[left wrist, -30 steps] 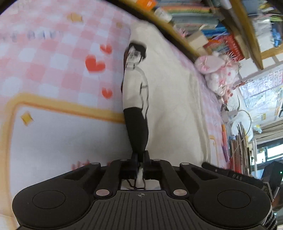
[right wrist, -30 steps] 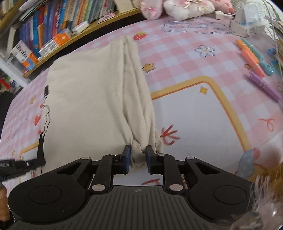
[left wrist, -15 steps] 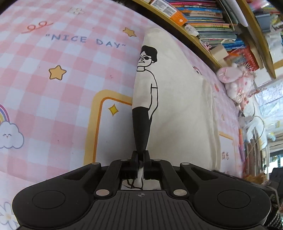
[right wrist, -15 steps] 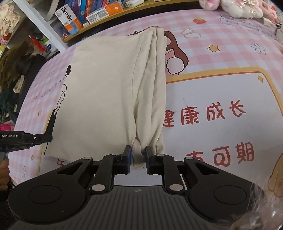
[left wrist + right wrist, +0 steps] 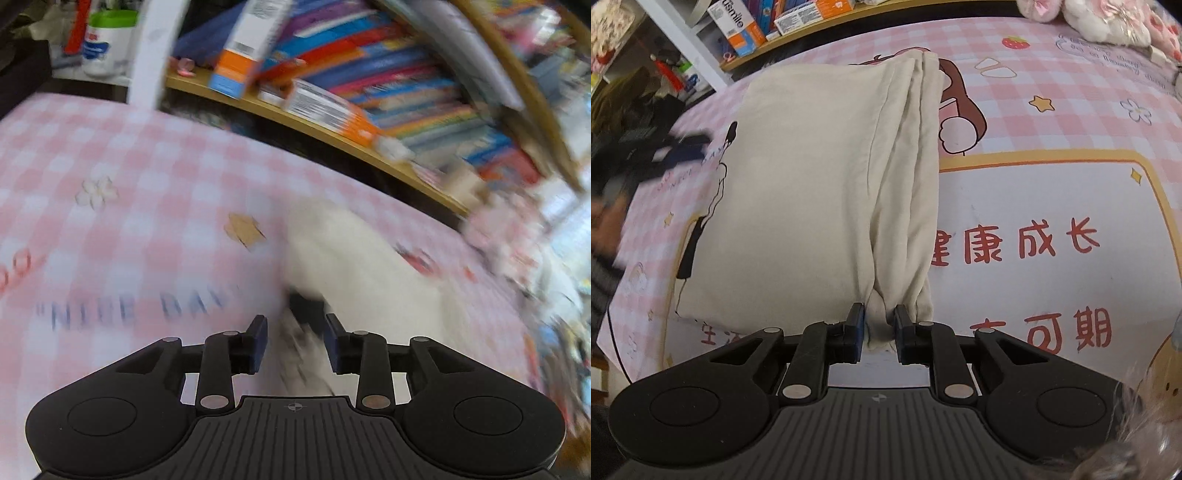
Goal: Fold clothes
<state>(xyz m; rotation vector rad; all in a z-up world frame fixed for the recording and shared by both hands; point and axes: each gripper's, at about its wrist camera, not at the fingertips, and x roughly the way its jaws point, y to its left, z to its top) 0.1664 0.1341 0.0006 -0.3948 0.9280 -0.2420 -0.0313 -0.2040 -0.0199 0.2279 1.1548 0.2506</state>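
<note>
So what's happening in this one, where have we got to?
A person with tongs in each hand is folding a cream T-shirt on a pink checked mat. The right tongs pinch a bunched corner of the shirt at its near edge. The left tongs have just been opening, their pads clear of the cloth, so that side looks released. The shirt lies folded lengthwise, its printed figure along the left edge.

both tools, left tool (image 5: 294,345) and right tool (image 5: 880,334): matte black, ribbed base, silver pivot screws, blue-padded fingers (image 5: 857,328).
</note>
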